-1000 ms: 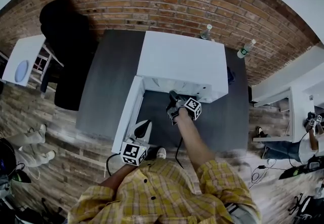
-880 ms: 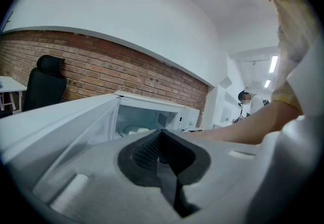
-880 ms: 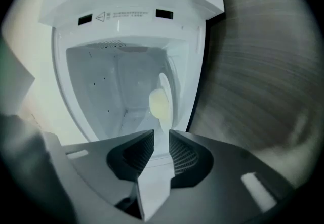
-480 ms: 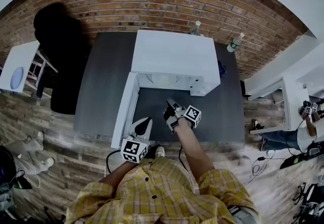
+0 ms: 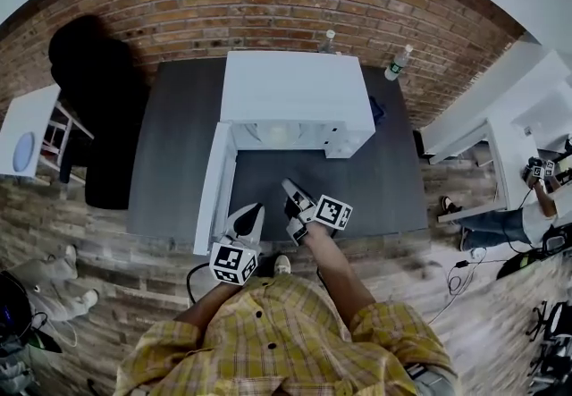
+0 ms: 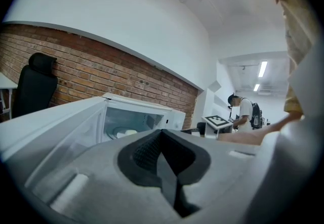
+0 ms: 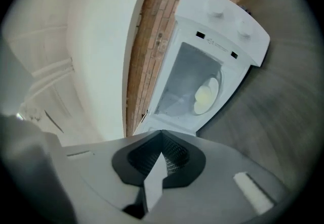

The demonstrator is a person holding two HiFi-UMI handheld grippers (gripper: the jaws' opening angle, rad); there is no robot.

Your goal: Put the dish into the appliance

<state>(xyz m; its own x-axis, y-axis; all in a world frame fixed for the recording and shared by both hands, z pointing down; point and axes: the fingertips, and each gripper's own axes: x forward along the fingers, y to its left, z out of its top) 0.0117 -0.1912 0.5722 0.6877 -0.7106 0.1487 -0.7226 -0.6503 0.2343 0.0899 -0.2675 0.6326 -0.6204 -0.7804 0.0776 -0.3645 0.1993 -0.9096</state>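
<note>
A white microwave (image 5: 295, 99) stands on the dark grey table (image 5: 179, 153) with its door (image 5: 213, 189) swung open to the left. A pale round dish (image 7: 206, 95) lies inside the cavity; the left gripper view also shows the dish (image 6: 124, 132) through the opening. My right gripper (image 5: 291, 206) hovers over the table in front of the opening, shut and empty; in its own view the right gripper (image 7: 161, 160) points at the cavity from a distance. My left gripper (image 5: 250, 214) sits beside the door's front end, shut, holding nothing.
A black office chair (image 5: 89, 117) stands left of the table, with a white desk (image 5: 27, 130) beyond it. Two bottles (image 5: 398, 62) stand behind the microwave by the brick wall. A white table (image 5: 500, 144) and another person (image 5: 527, 206) are at the right.
My right gripper has drawn back from the microwave's opening toward the table's front edge. The left gripper has stayed near the door's front end.
</note>
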